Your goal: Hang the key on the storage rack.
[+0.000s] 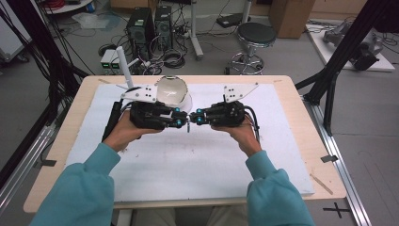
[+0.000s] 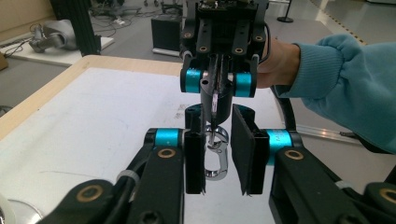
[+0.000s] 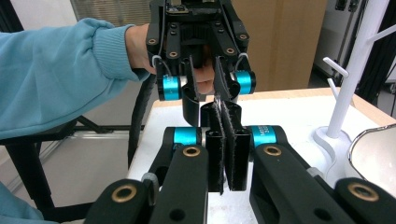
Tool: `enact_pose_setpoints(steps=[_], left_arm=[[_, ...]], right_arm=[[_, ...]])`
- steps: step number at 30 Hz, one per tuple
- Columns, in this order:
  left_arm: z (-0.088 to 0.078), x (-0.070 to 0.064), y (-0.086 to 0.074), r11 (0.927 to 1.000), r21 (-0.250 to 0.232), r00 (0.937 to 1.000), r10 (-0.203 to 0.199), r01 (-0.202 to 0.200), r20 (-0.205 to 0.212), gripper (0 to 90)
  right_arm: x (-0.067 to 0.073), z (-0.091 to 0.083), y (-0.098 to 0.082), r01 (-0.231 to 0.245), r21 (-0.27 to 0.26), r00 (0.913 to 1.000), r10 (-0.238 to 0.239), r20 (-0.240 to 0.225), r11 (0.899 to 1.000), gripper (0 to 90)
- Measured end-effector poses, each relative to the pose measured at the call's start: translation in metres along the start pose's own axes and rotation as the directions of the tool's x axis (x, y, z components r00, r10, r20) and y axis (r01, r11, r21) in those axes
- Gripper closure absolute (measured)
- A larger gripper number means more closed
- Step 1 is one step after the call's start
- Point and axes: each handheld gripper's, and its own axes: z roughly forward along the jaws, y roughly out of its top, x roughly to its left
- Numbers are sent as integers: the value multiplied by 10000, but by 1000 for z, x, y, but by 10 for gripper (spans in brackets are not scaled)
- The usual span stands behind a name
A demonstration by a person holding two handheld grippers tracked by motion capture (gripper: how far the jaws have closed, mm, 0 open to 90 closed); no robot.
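Both grippers meet mid-table: your right gripper (image 3: 223, 154) is clamped on a carabiner's (image 2: 215, 156) strap, left gripper (image 2: 219, 156) jaws bracket the clip w/o touching. White bowl (image 1: 173, 92) behind looks empty; strap's mostly hidden btw the pads.

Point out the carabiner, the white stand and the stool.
carabiner (image 2: 215, 158): left gripper view, on its silver loop between that gripper's jaws.
white stand (image 3: 351, 70): right gripper view, on its upright post.
stool (image 1: 256, 34): high view, on its dark round seat.
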Motion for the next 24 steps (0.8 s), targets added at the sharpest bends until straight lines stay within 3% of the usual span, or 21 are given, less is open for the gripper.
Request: enact_pose_setpoints(steps=[9,24], left_arm=[[-1,0,0,9999,138,9999,-17,19,-122,854],[-1,0,1,9995,288,9998,-101,105,-152,880]], right_arm=[[0,2,0,-35,31,10000,36,-82,10000,888],[-1,2,-1,-91,30,9999,91,-141,10000,887]])
